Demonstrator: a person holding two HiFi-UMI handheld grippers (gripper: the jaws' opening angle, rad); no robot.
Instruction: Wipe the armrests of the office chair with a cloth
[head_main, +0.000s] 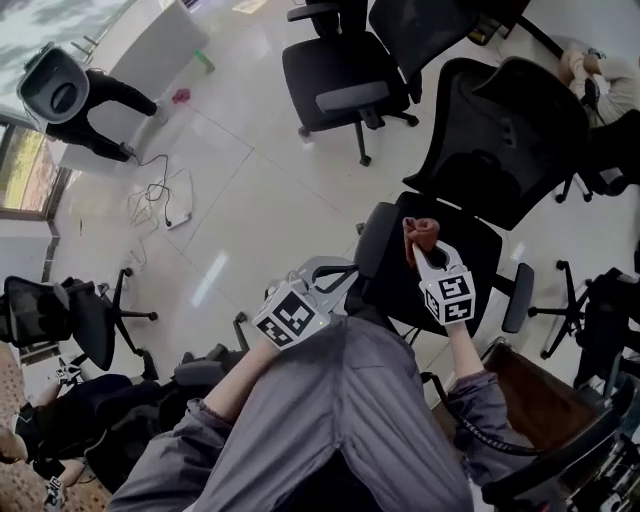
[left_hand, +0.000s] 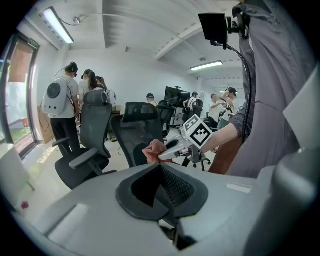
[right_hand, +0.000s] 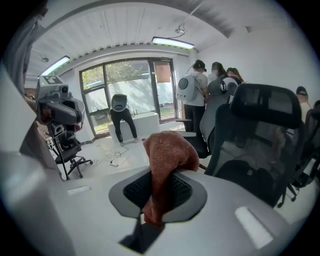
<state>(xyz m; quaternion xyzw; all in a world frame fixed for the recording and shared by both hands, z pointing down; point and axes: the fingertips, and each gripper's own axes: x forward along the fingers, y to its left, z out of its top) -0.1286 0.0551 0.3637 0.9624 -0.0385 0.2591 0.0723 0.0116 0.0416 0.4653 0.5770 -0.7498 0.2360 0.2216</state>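
A black mesh-backed office chair stands in front of me, its left armrest and right armrest flanking the seat. My right gripper hovers over the seat, shut on a reddish-brown cloth. In the right gripper view the cloth drapes over the shut jaws. My left gripper is low beside the left armrest, shut with nothing in it. In the left gripper view its jaws meet, and beyond them the cloth shows against the chair's back.
Another black chair stands further ahead and one more at the left. A person bends by a white block near the window. Cables lie on the floor. A brown box is at the right. Several people stand behind.
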